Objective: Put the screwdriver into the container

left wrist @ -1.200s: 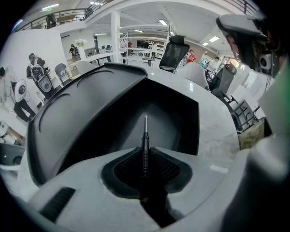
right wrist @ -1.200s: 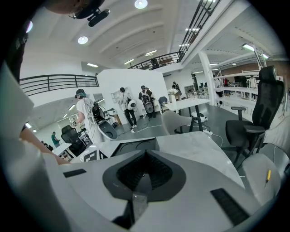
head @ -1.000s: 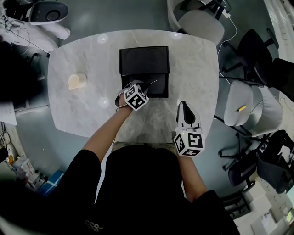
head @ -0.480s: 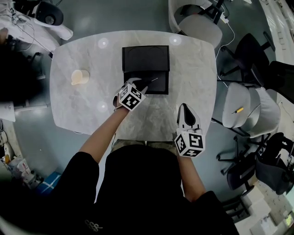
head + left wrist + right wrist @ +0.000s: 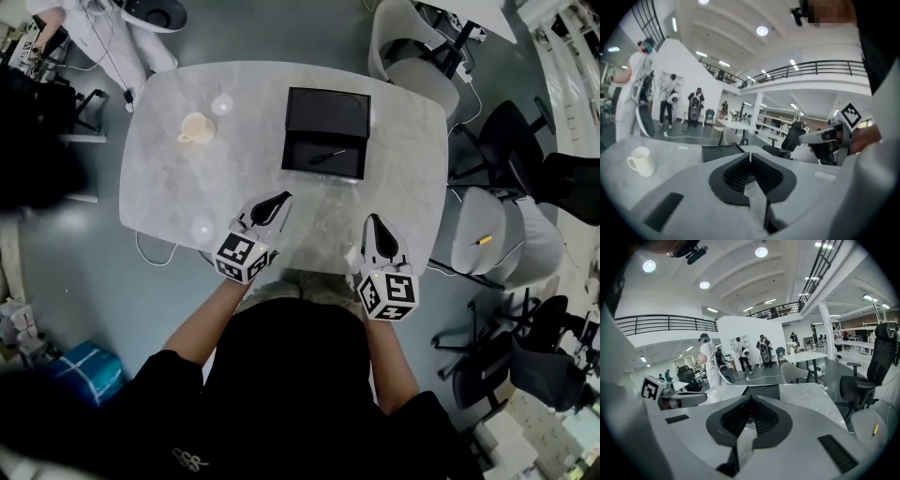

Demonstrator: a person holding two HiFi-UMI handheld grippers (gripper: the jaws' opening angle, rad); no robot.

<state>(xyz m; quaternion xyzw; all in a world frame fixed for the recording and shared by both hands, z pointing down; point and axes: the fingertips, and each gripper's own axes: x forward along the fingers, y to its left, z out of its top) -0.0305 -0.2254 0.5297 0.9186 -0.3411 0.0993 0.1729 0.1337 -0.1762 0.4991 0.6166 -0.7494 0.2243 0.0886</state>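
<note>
Now that the left gripper (image 5: pixel 279 199) has drawn back from the container (image 5: pixel 326 112) to the near edge of the table (image 5: pixel 234 169), the screwdriver (image 5: pixel 328 156) is no longer in its grip. A second ago this gripper stood at the container's near half with the tool at its tip. Its jaws have just been closing and now stand together with nothing between them, as the left gripper view shows.

The right gripper (image 5: pixel 376 223) rests nearer the person than the container, off its near right corner. Its jaws are likewise together and empty.

Container contents:
- The container is a black, shallow box in two halves, one far and one near.
- The screwdriver lies in the near half, slanted, clear of both grippers.
- The far half appears empty. Whether it is a lid folded back or a second tray cannot be told.

A pale cup (image 5: pixel 195 127) stands well to the left of the container; its contents cannot be seen.

Judgement: the placement appears done, and both grippers are free.
</note>
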